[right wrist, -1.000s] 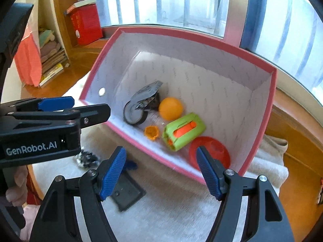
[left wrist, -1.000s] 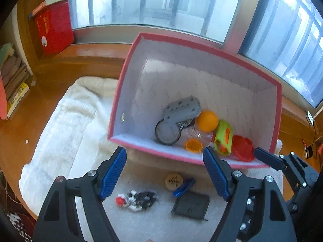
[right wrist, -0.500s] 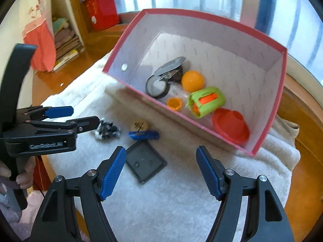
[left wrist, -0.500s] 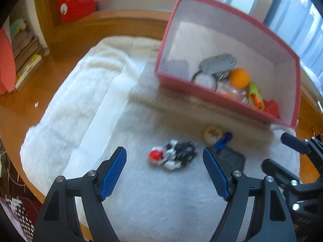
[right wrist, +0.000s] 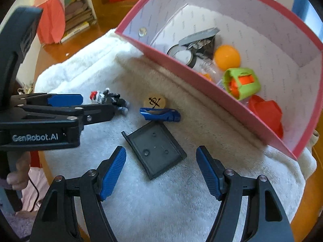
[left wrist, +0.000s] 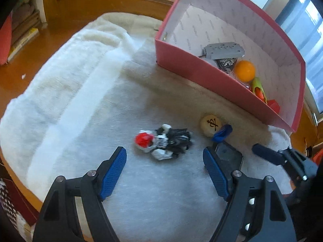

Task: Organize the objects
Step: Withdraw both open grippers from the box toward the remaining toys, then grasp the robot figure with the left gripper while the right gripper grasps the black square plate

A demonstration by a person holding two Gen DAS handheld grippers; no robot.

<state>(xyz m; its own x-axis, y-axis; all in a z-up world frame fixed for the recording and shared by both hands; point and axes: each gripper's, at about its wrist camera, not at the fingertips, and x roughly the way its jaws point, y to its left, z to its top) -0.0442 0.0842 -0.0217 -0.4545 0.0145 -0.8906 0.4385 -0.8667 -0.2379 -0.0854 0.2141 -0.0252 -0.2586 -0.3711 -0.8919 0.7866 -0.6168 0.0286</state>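
- Towel (left wrist: 76, 92), white and fluffy, covers most of the wooden surface (left wrist: 50, 32); everything else rests on it.
- Pink box (right wrist: 238, 109) with a pale patterned lining sits at the far right of the towel, open at the top. Inside lie a grey plate (left wrist: 223, 50), a tape roll (right wrist: 181, 55), an orange ball (right wrist: 227, 56), a green-and-orange cylinder (right wrist: 242, 83) and a red piece (right wrist: 266, 113).
- Left gripper (left wrist: 164, 171) hovers over the towel with its blue-padded jaws spread wide apart and nothing between them; the toy figure lies just ahead of the gap.
- Right gripper (right wrist: 160, 170) is likewise spread wide and empty, poised over the near edge of the black tray.
- Black tray (right wrist: 155, 151), flat and rectangular, lies on the towel outside the box, tilted diagonally.
- Toy figure (left wrist: 163, 141), black and white with a red head, lies on its side to the left of the tray, well apart from the box.
- Blue clip (right wrist: 160, 114) lies just beyond the tray, touching or nearly touching the wooden disc.
- Wooden disc (left wrist: 211, 123), round with a black character on top, sits between the clip and the box's near wall.
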